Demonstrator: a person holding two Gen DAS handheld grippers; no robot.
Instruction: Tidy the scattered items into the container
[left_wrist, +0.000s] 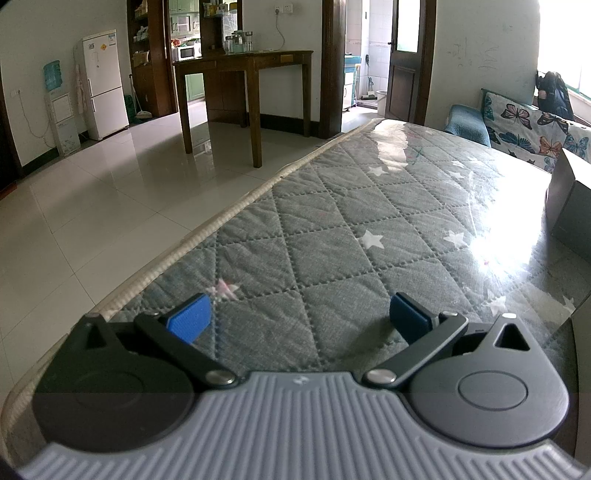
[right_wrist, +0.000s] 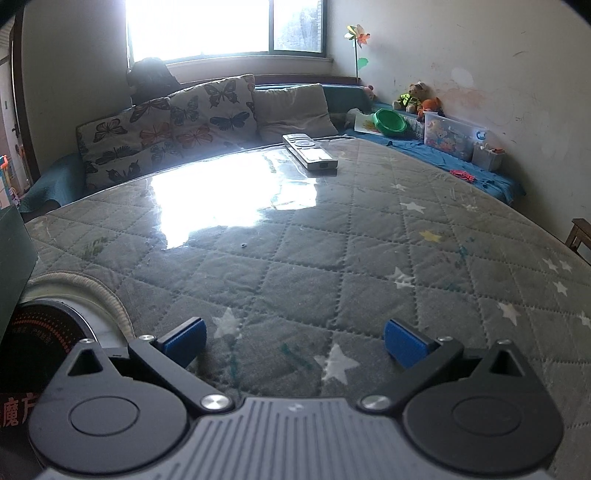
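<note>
Both tongs, the left gripper (left_wrist: 301, 319) and right gripper (right_wrist: 295, 341), hang spread and empty over the quilted table cover (right_wrist: 332, 240), the remote control (right_wrist: 309, 150) lying at twelve o'clock by the butterfly cushions (right_wrist: 166, 129), a dark box (left_wrist: 570, 206) at two o'clock of the left.

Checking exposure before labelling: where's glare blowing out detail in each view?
Right wrist view: the window is clipped white, and its reflection washes out the quilted table cover just short of the remote. Left wrist view: a smaller glare patch sits at right, near the grey box.
</note>
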